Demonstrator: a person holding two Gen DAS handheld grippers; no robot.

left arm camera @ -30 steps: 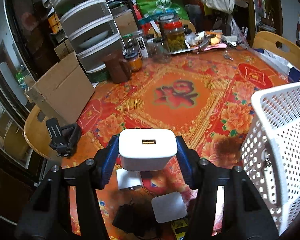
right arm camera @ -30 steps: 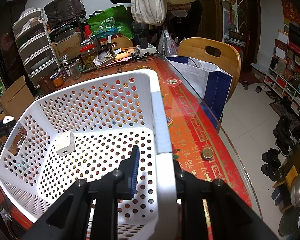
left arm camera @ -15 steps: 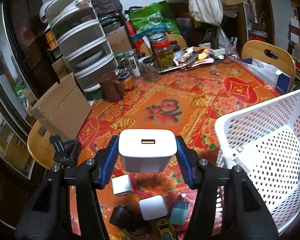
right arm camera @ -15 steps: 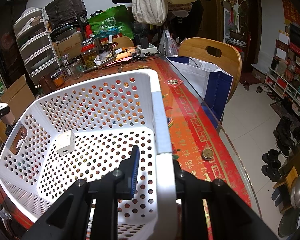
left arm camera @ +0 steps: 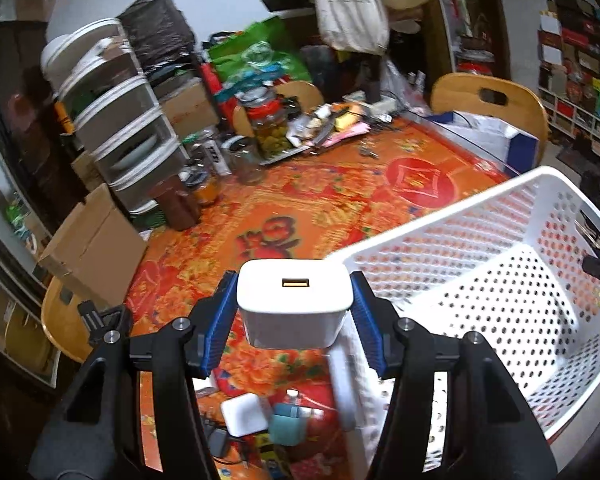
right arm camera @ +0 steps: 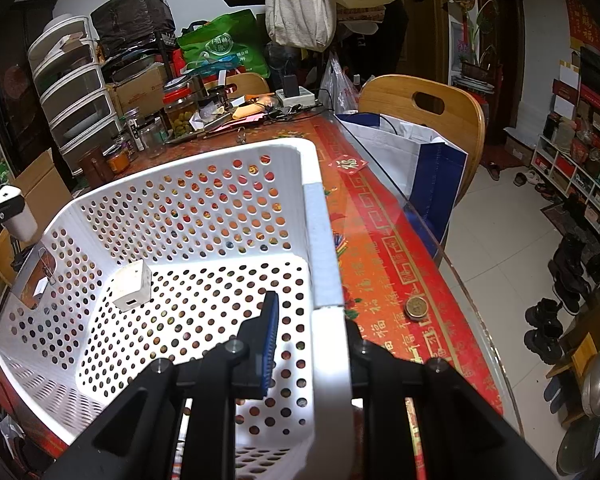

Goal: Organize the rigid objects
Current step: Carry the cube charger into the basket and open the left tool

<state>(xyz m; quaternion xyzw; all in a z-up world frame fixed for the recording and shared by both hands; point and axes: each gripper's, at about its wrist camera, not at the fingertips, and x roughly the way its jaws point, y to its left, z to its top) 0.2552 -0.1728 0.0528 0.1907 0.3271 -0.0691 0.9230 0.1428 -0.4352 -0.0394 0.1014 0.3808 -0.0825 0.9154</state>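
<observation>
On the cluttered counter [left arm camera: 380, 200] with its red-and-orange floral cloth, the right gripper [right arm camera: 312, 344] clamps the white perforated plastic basket's [right arm camera: 204, 216] rim, one white charger cube [right arm camera: 132, 286] already inside, while the left gripper [left arm camera: 294, 312] pinches another white USB charger [left arm camera: 294, 300] beside the rim, several small gadgets [left arm camera: 260, 420] left outside.

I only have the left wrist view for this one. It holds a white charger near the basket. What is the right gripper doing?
Observer: The right gripper is shut on the basket, straddling its near wall, one finger inside and one outside.
Operator: Anything already in the basket?
Observer: Yes, one small white charger lies on the basket floor toward the left wall.
Operator: Is my held charger over the basket yet?
Observer: Not from the right wrist view: the held charger shows outside the left rim, above it.
</observation>
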